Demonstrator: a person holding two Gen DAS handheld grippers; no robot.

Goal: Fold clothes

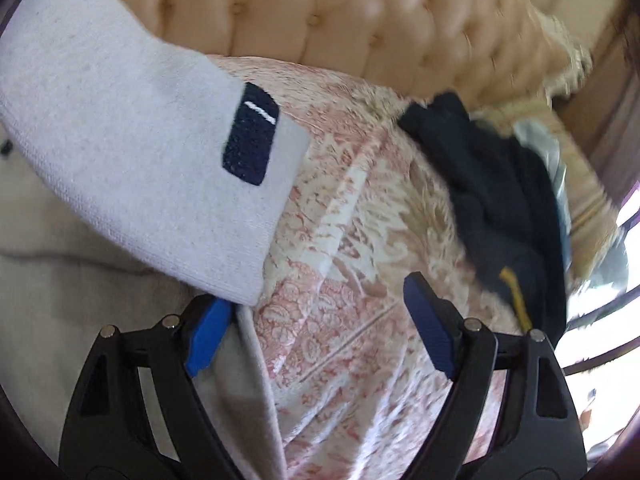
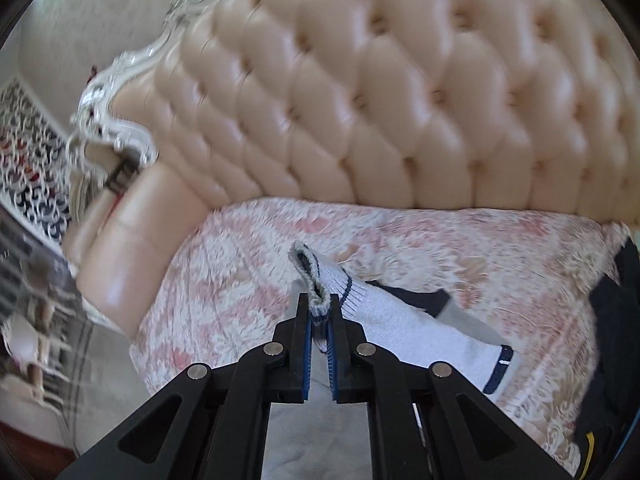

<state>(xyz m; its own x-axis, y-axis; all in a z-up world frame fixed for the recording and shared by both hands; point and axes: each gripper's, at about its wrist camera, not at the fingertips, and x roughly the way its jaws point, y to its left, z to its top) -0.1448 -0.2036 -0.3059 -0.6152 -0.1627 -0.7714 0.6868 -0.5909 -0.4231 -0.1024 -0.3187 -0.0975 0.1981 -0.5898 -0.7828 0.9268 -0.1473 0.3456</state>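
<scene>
Tufted sofa with patterned cover, white sock [image 2: 424,330] held up above the seat.

Right gripper [image 2: 320,320] has its jaws closed on the sock's ribbed cuff; the sock hangs from there toward the seat's right side, near a dark garment [image 1: 500,192] at the right end by the backrest [image 2: 400,100]. Left gripper [image 1: 320,320] stands wide apart, holding nothing, with the sock's navy-marked end just above its left finger. Judgement: light, soft, limp knit; it will sag and swing. Best hold is the thicker cuff and the opposite end, drawn taut.
</scene>
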